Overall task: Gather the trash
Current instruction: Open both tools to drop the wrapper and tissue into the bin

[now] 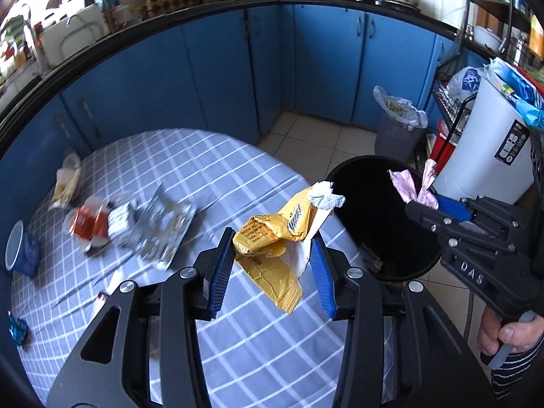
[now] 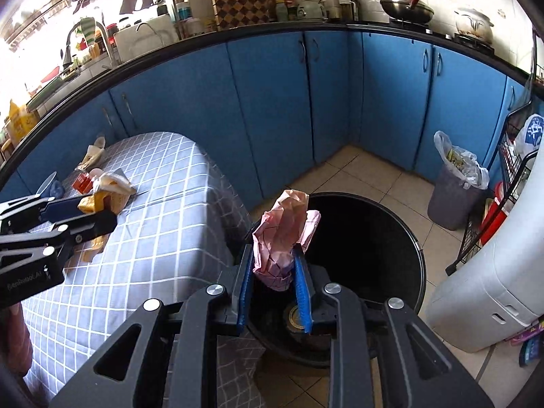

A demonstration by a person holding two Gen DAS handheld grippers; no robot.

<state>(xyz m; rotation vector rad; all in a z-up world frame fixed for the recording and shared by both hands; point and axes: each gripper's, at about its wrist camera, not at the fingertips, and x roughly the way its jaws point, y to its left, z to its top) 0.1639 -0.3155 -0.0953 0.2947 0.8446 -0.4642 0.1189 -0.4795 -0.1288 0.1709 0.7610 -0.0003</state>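
Presently, a crumpled yellow wrapper (image 1: pixel 272 234) is clamped between the blue pads of the left tool (image 1: pixel 272 251), held above the edge of the checked surface (image 1: pixel 210 163), just short of the black bin (image 1: pixel 380 217) that stands on the tiled floor beside it. A white torn end of the wrapper is seen pointing toward the bin's rim. The right tool (image 2: pixel 273 261) is clenched on a crumpled pink wrapper (image 2: pixel 284 234), which is held over the near rim of the black bin (image 2: pixel 367 238), with the dark opening directly behind it. In the left wrist view the right tool (image 1: pixel 420 200) is seen from the side, gripped by a hand (image 1: pixel 506 336) in a striped sleeve.

More litter is left on the surface: a red and white carton (image 1: pixel 89 225), crumpled foil packaging (image 1: pixel 159 227), a pale wrapper (image 1: pixel 66 180) near the far edge, a blue paper cup (image 1: pixel 22 250) lying near the left edge, and a small blue scrap (image 1: pixel 17 331) at the near left. A grey bin with a plastic liner (image 2: pixel 455 187) is seen standing farther back on the floor, by the blue cabinets (image 2: pixel 272 108).
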